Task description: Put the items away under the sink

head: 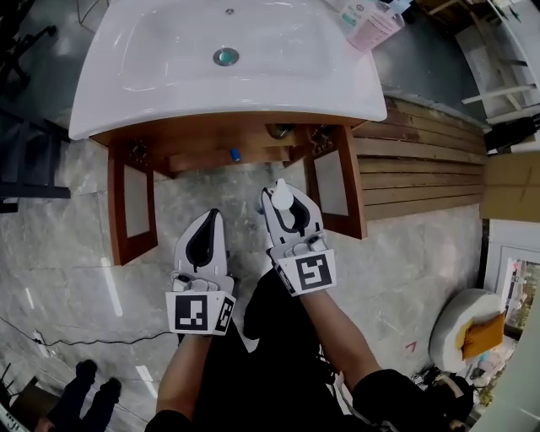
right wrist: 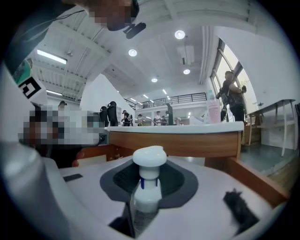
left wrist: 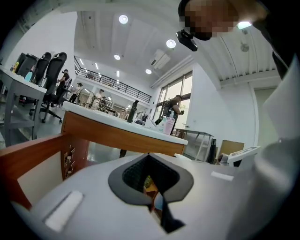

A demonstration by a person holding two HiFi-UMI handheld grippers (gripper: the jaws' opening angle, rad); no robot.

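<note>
1. While the right hand-held gripper [head: 287, 211] was clamped on a white round-capped bottle [right wrist: 149, 161], I had that bottle upright and facing the open cabinet [head: 221, 135] under the sink [head: 169, 97]. It was not yet inside, and I judged it could go straight in.
2. My left hand-held gripper [head: 208, 224] sat just beside it, jaws closed on nothing, apparently spare.
3. Both cabinet doors [head: 131, 202] stood swung open, clearing the way.
4. Below lay grey marbled floor [head: 76, 253]. Wooden slats [head: 422, 164] ran off right, and a pink bottle [head: 371, 25] stood on the sink's corner.
</note>
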